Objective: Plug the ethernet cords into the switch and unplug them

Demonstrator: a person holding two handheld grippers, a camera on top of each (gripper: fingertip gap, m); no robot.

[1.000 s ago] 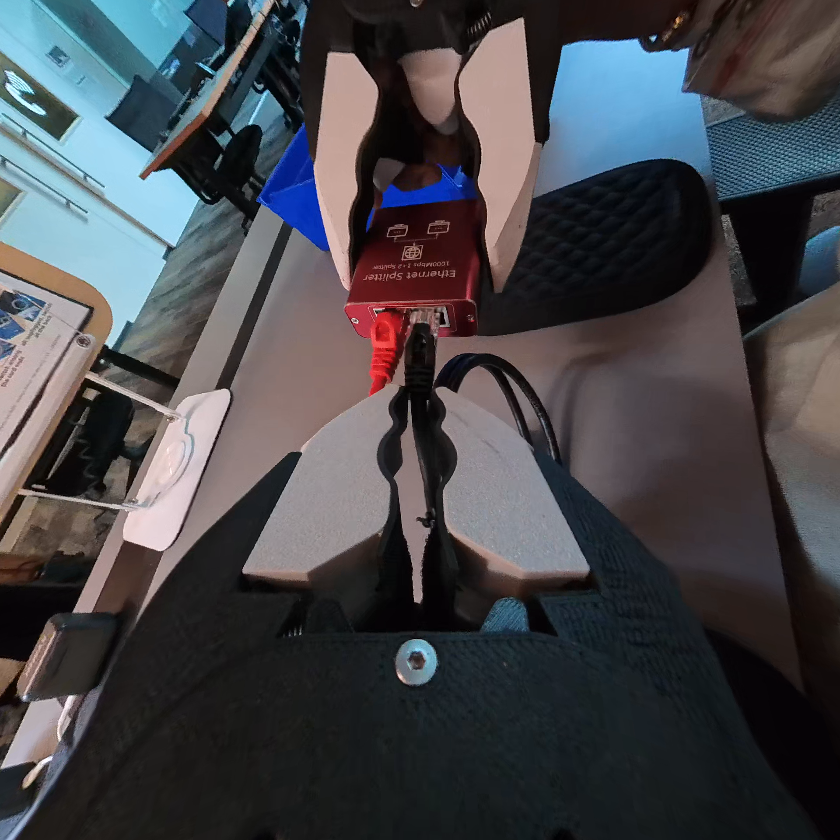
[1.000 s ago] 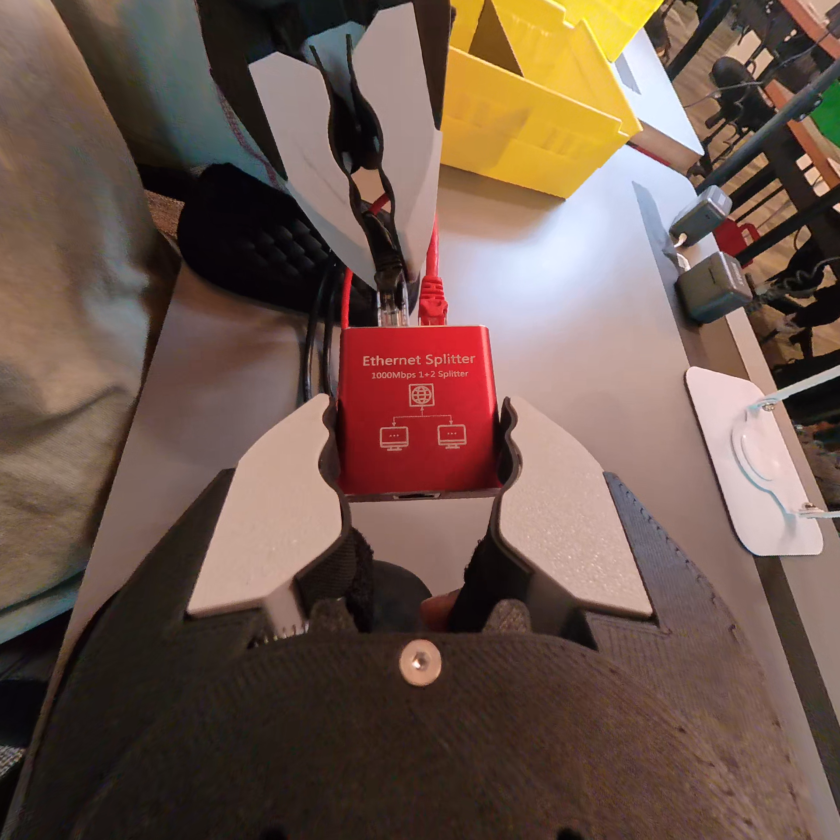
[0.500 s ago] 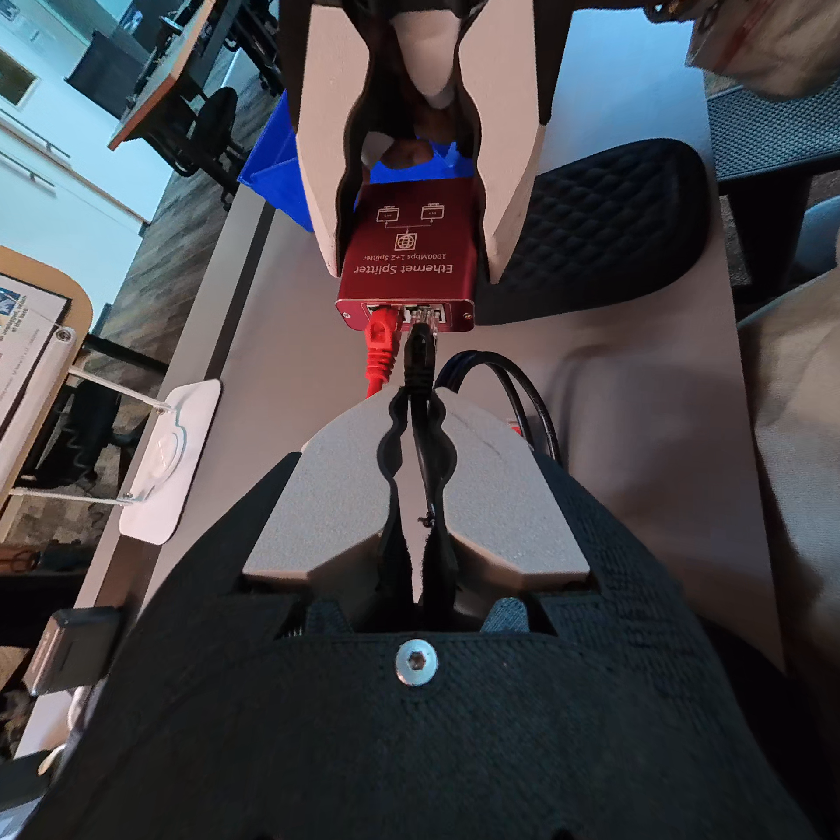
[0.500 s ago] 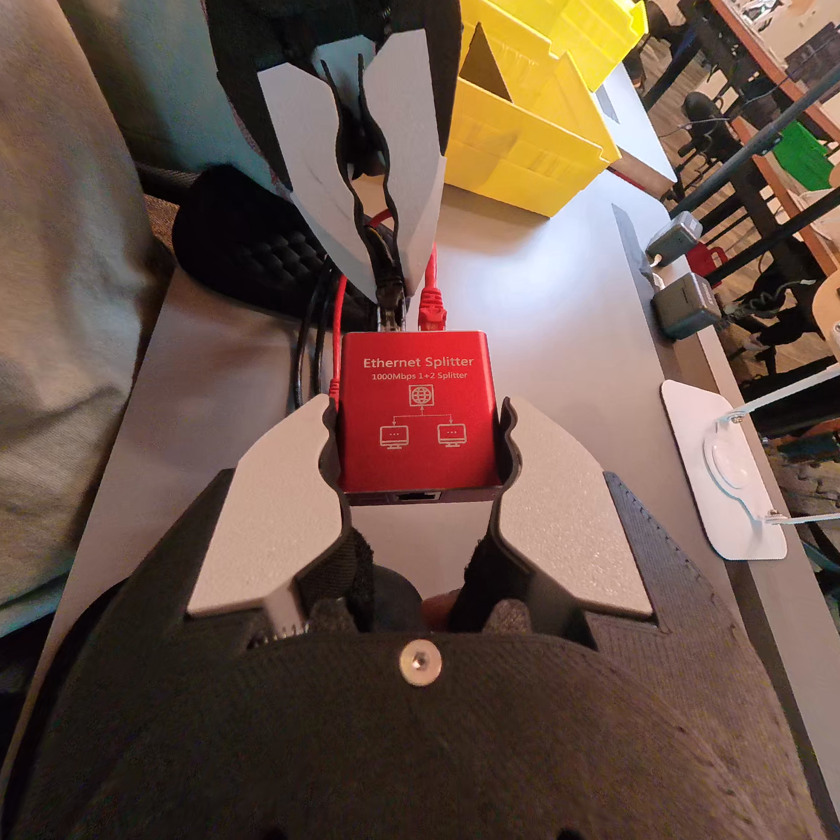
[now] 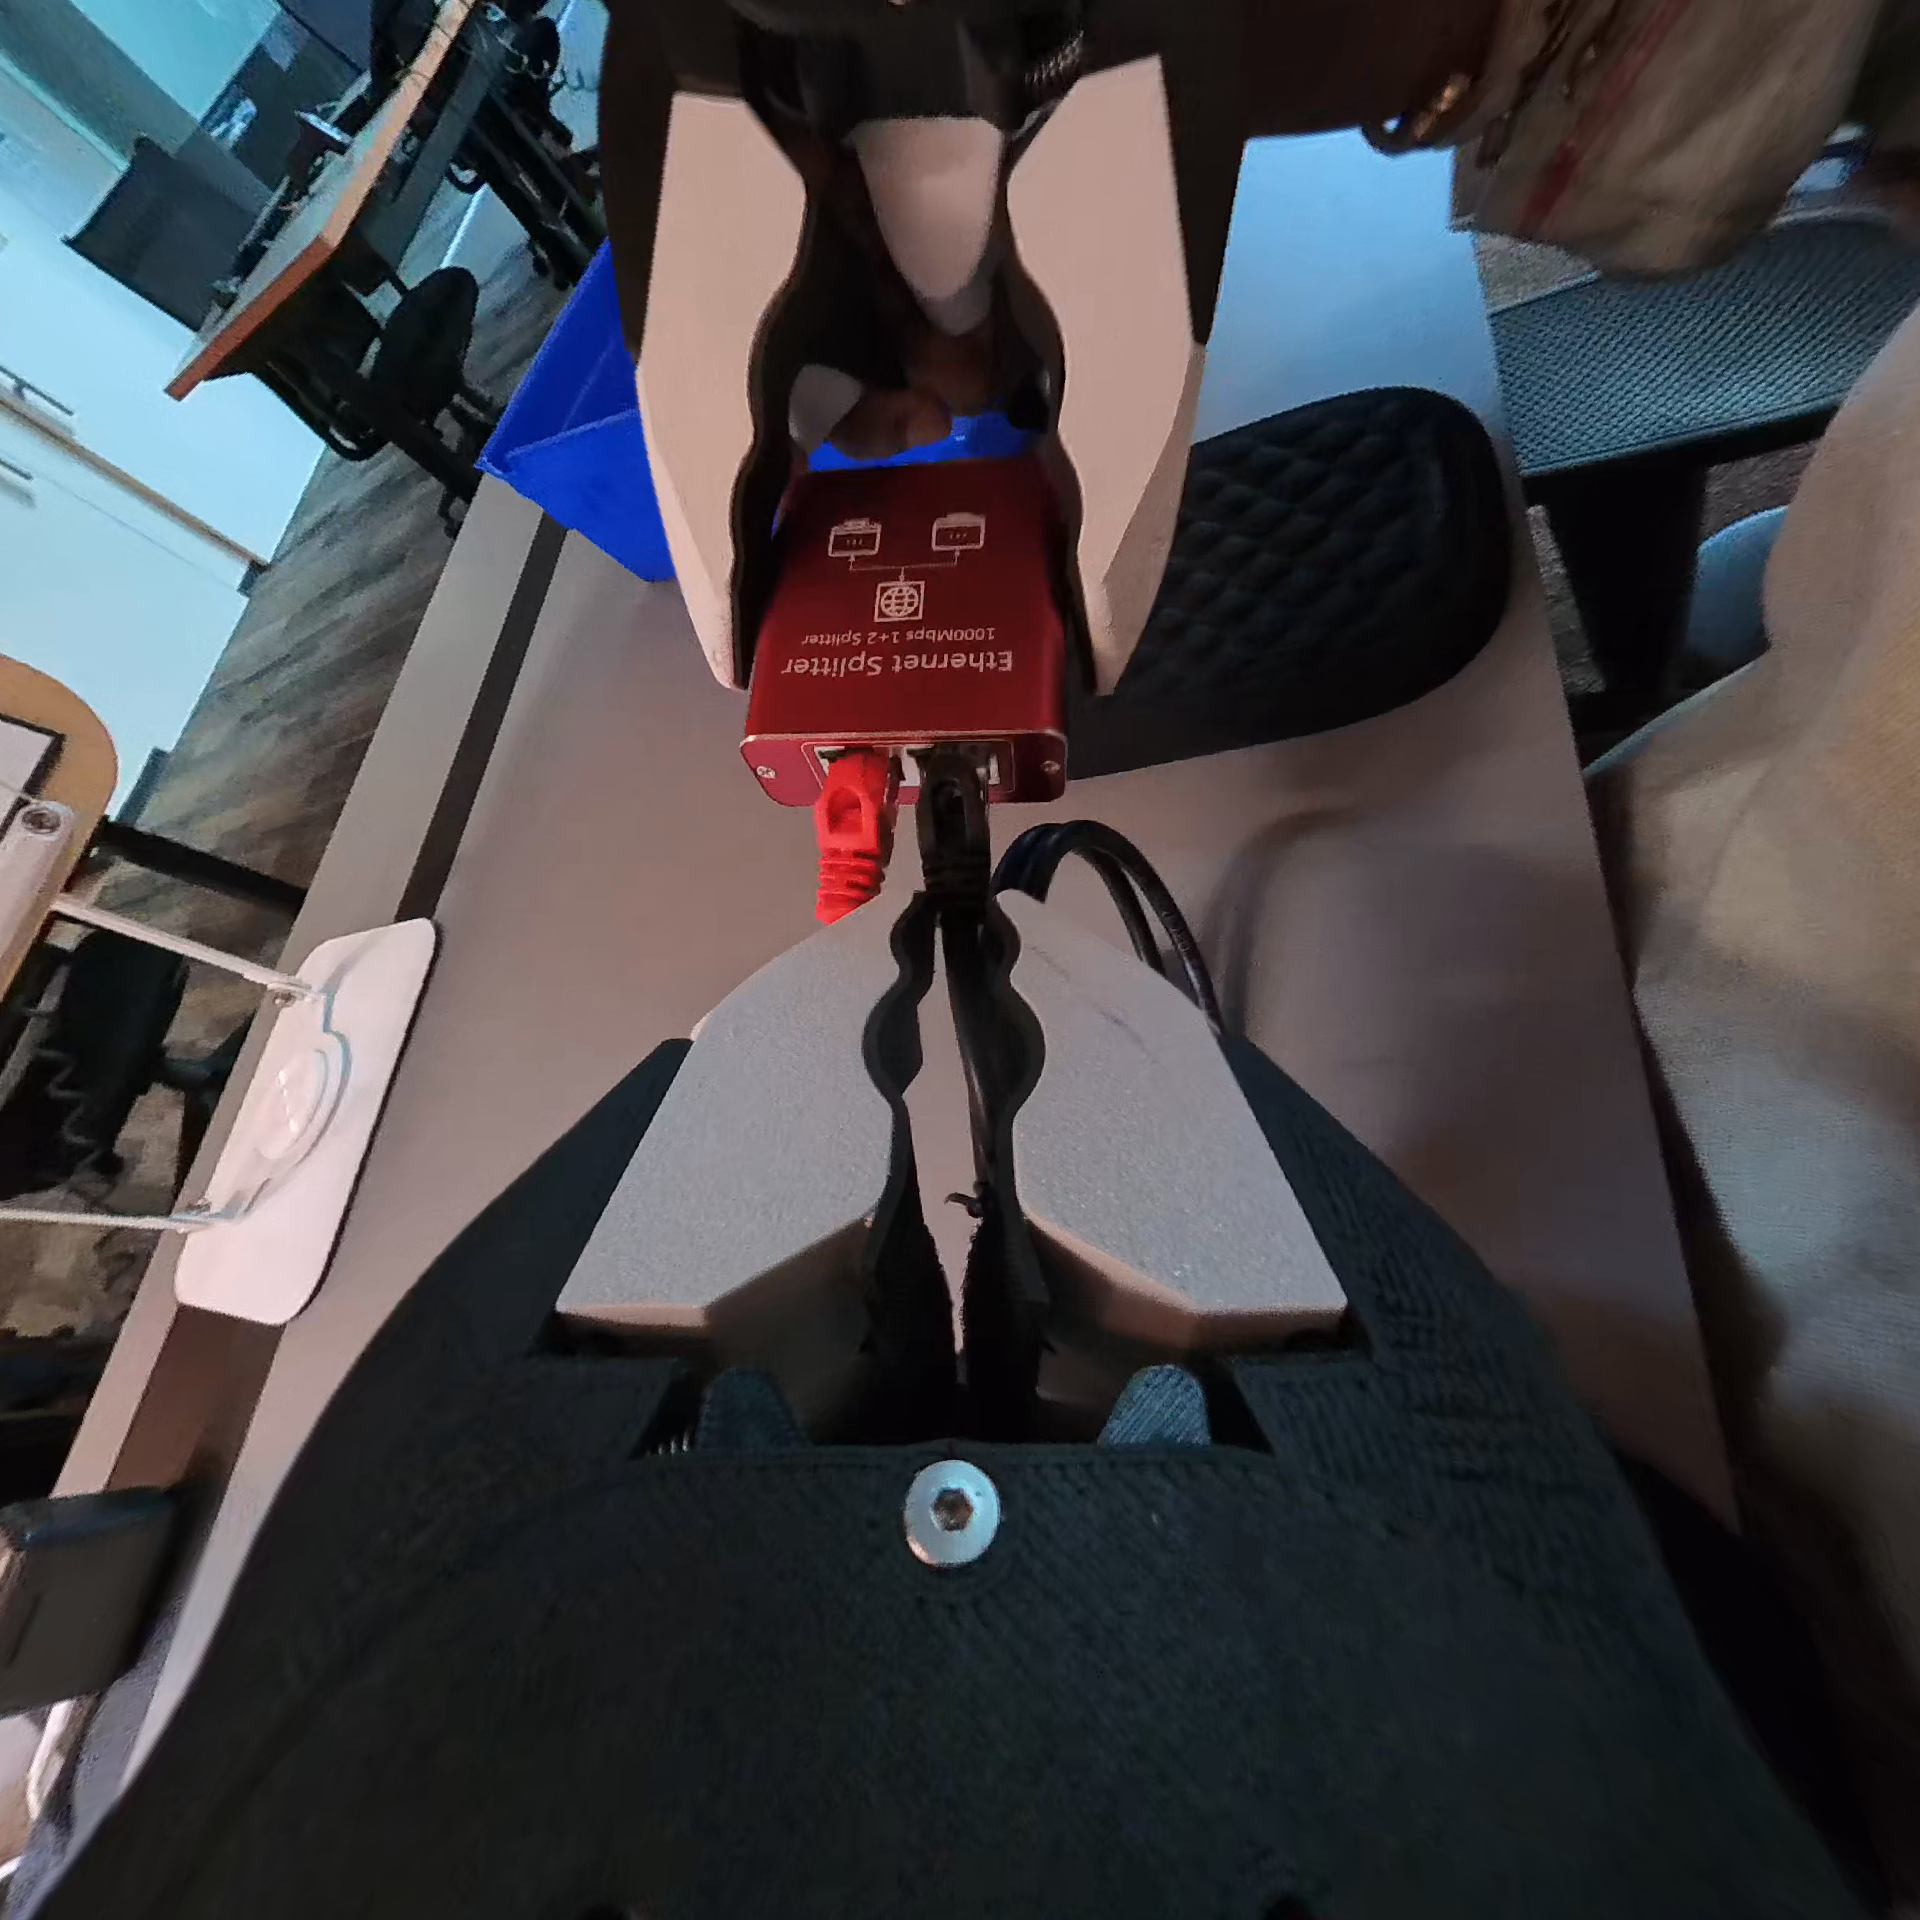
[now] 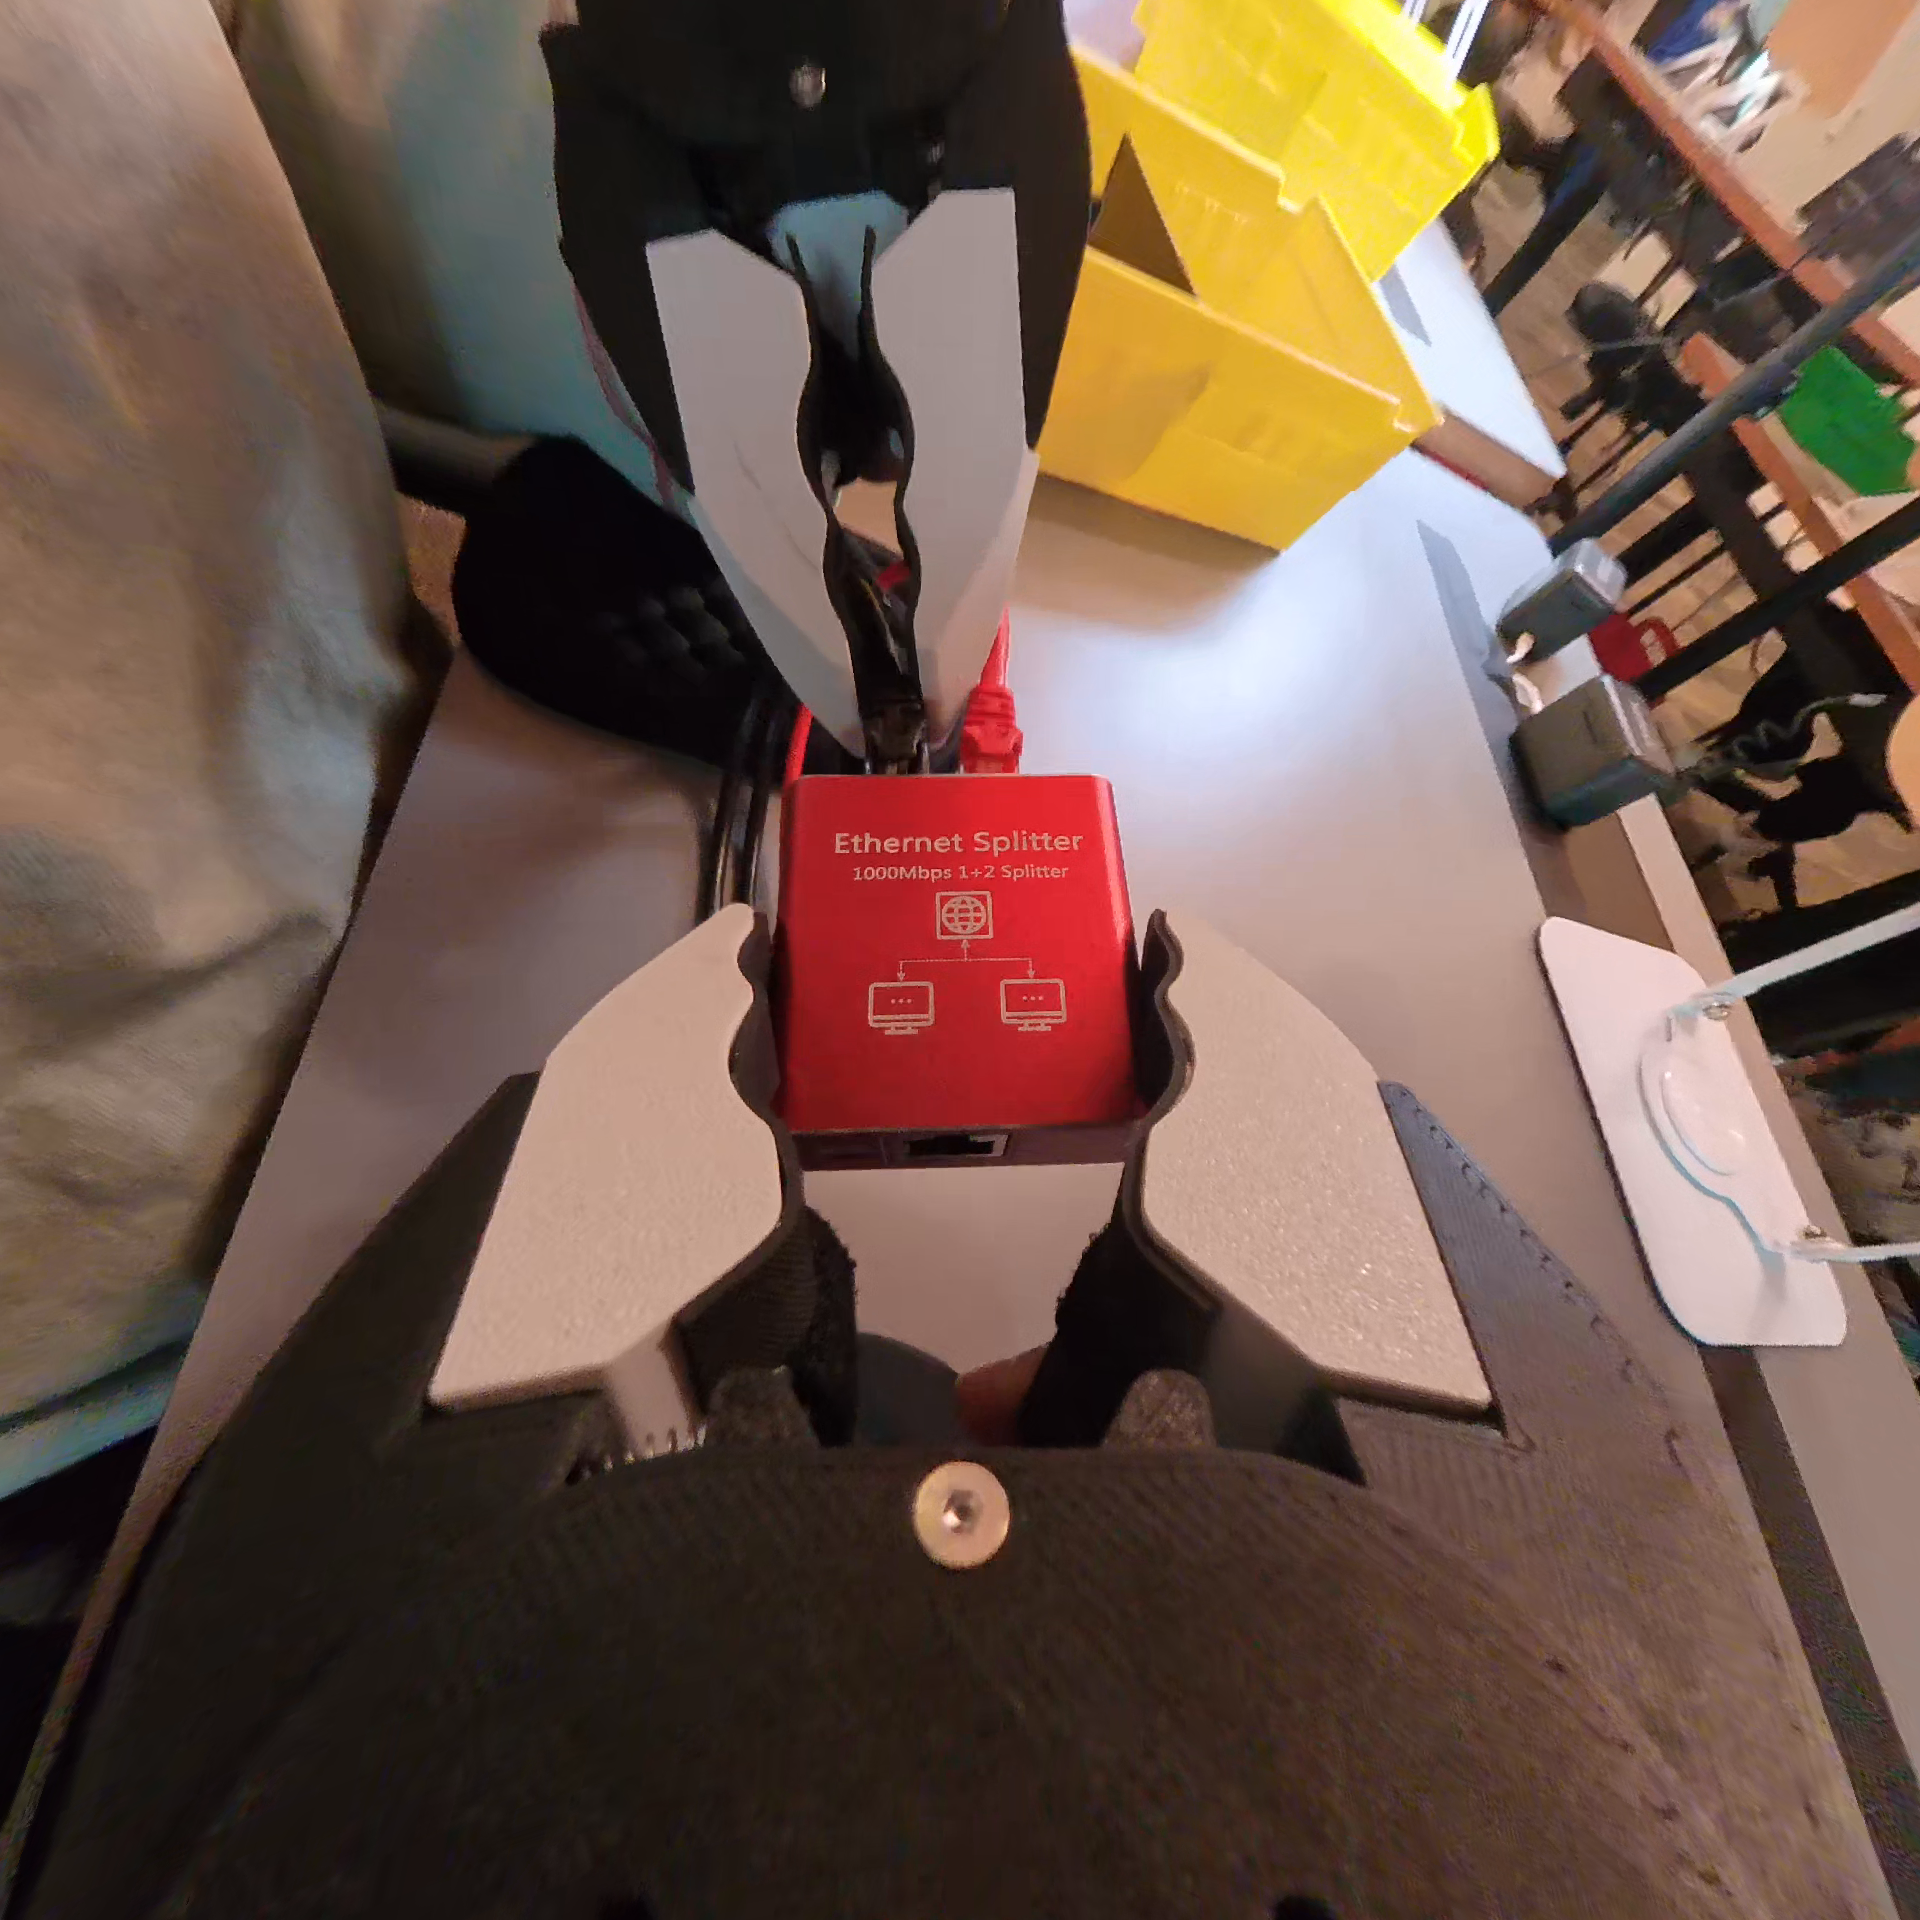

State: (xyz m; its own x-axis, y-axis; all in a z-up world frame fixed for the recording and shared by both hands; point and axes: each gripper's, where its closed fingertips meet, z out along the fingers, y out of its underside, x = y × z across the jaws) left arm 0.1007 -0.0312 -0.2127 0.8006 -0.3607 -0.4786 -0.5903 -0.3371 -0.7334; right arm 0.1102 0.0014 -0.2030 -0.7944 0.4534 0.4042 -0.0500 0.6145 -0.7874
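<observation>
Holding the red switch [image 6: 956,956] between the pads of your right hand-held gripper [image 6: 956,1039], you are bracing it just above the grey tabletop [image 6: 1247,727], the jaws parted to the width of the box and closed on its two long sides. Your left hand-held gripper [image 5: 956,935] is facing it head-on from the opposite end, nearly closed and pinching the black ethernet cord [image 5: 971,1049] just behind its plug. The black plug [image 5: 951,821] is sitting at the mouth of the middle port, beside the red ethernet cord [image 5: 857,831], which is already seated in the neighbouring port; whether the black plug is fully latched cannot be told. You are working along one line: the cord's long axis, the port and the long axis of the switch are all running straight from one gripper to the other, so the coming push or pull is probably lying along that axis, with the left gripper the nearer to the plug. A black quilted pad [image 5: 1309,571] is lying on the tabletop beside the switch.
</observation>
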